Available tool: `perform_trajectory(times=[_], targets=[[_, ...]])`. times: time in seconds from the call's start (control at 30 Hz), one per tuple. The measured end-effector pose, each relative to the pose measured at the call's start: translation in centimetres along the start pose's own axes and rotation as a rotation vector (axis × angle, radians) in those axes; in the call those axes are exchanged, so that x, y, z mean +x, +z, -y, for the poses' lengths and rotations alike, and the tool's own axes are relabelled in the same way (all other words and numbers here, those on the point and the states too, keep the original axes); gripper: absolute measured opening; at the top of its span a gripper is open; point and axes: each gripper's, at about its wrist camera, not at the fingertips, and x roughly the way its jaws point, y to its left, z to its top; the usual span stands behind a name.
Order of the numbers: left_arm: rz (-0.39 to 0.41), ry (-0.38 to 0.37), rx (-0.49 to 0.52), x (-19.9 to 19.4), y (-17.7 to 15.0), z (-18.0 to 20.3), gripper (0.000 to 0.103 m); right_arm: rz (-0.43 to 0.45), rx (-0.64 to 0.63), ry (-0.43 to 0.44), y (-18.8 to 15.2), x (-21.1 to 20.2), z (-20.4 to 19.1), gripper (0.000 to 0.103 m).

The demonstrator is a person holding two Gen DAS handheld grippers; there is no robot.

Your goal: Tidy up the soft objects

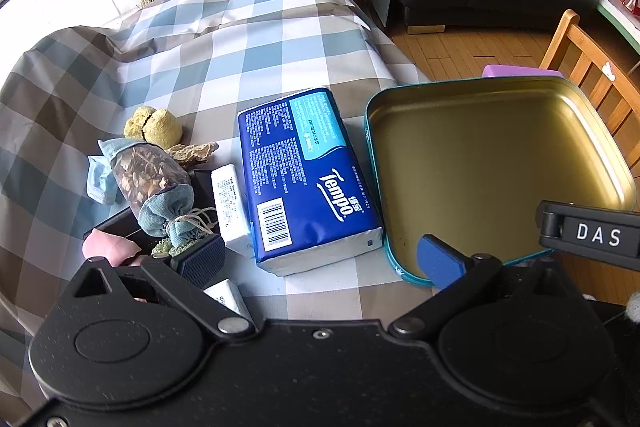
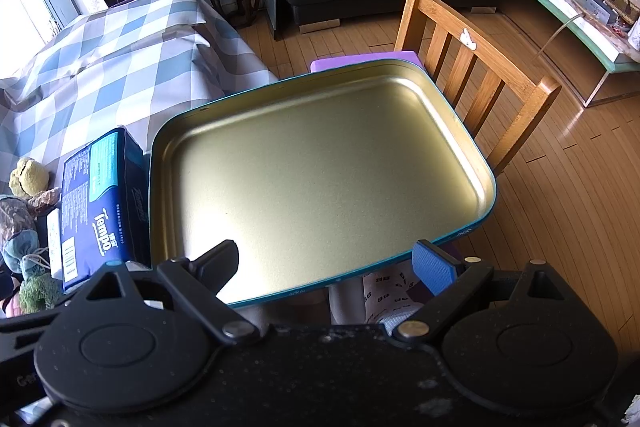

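Both spread wide, empty: left claw just behind tissues, right claw over tin, perhaps touching

black claws, blue ribbed pads.

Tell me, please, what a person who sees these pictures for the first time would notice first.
The big empty metal tray with a gold inside and teal rim fills the middle, at the table edge. Right beside it on the checked tablecloth lies a blue pack of tissues. Past the pack sits a small heap of soft things, among them a tied cloth pouch and a yellow sponge; both claws, left and right, are wide open.
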Motion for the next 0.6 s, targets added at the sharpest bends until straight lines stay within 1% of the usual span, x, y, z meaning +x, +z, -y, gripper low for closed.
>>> perform_trajectory(times=[0.6], targets=[[-0.020,0.010,-0.004,0.30,0.03,0.05,0.099,-0.002,-0.002,-0.001,-0.03,0.01,-0.07,0.094]])
